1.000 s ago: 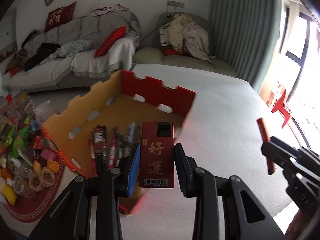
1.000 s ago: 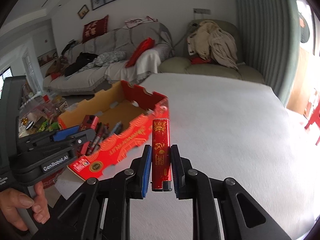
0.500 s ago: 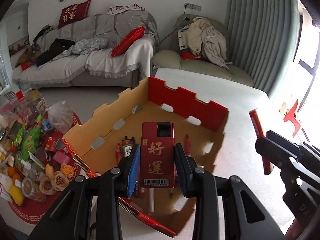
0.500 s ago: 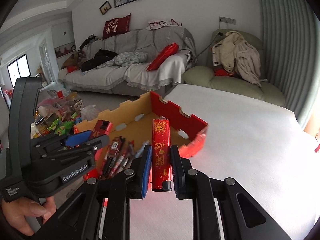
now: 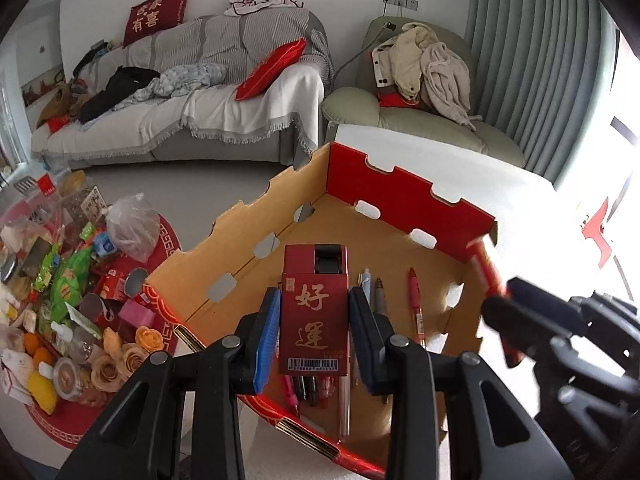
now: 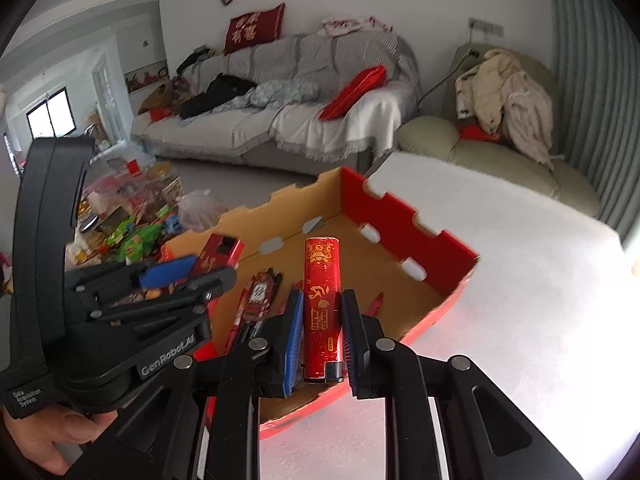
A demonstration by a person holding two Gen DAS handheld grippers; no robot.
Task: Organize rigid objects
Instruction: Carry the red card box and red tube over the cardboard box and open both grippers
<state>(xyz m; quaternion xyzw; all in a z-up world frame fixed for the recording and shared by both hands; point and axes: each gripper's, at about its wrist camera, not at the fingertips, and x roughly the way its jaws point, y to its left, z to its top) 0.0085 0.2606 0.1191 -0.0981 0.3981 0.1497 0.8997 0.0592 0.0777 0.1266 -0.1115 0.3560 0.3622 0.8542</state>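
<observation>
Left wrist view: the left gripper (image 5: 314,330) clamps a red box (image 5: 314,312) over the cardboard tray (image 5: 404,196). Pens (image 5: 416,304) lie on the tray floor. The right gripper (image 6: 320,334) grasps a slim red lighter (image 6: 322,304) above the tray's near rim.
</observation>
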